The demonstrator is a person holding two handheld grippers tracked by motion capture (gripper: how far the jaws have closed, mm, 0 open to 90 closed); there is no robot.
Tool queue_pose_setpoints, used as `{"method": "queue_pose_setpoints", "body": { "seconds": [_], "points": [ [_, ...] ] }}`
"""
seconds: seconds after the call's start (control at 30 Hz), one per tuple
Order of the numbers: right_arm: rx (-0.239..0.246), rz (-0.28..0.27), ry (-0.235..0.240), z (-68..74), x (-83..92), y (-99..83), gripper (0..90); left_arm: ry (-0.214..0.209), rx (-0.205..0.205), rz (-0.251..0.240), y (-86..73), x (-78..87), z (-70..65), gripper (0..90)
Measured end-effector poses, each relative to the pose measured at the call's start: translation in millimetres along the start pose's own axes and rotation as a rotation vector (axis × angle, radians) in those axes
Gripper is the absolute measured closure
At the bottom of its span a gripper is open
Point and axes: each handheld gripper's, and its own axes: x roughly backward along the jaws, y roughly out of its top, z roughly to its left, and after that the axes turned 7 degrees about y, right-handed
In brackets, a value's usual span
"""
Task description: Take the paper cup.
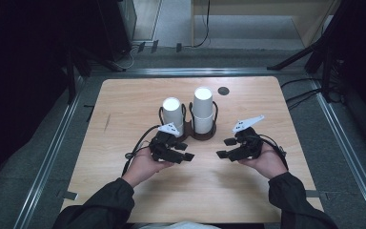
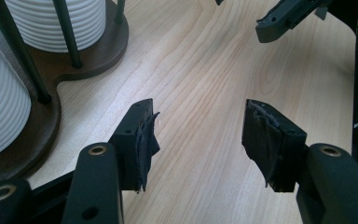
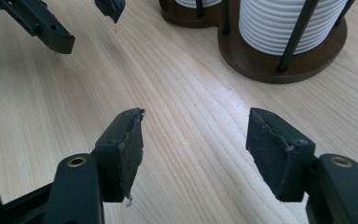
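Note:
Two stacks of white ribbed paper cups stand upside down in a dark wooden holder (image 1: pixel 201 134) with thin black posts, mid-table. The left stack (image 1: pixel 173 115) is shorter than the right stack (image 1: pixel 203 109). My left gripper (image 1: pixel 185 152) rests low on the table just in front of the left stack, open, nothing between its pads (image 2: pixel 142 140). My right gripper (image 1: pixel 226 147) sits to the right of the holder, open and empty too. In the left gripper view the holder's base (image 2: pixel 70 70) is at upper left; in the right gripper view the holder's base (image 3: pixel 279 60) lies at upper right.
The light wooden table (image 1: pixel 124 109) has a small dark round disc (image 1: pixel 223 90) near its far edge. Bare wood lies between and in front of the grippers. Metal rails, cables and stand legs surround the table on the floor.

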Motion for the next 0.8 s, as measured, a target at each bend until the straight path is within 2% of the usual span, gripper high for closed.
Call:
{"method": "queue_pose_setpoints", "body": {
  "seconds": [0.2,0.6,0.7,0.8],
  "points": [
    [0.006,0.005,-0.003,-1.0,3.0,2.3,38.2,0.005,-0.014,0.000,5.0,3.4,0.0,49.9],
    [0.015,0.002,-0.002,-6.6,11.1,12.4,38.2,0.013,-0.008,0.003,10.0,-0.6,-1.8,57.7],
    [0.020,0.002,-0.011,-8.0,14.3,15.6,38.2,0.021,-0.029,0.004,11.7,-1.7,-4.3,60.5],
    [0.025,-0.004,-0.016,-9.9,17.7,19.4,37.3,0.027,-0.013,-0.011,13.1,-2.5,-3.4,61.7]
  ]
}}
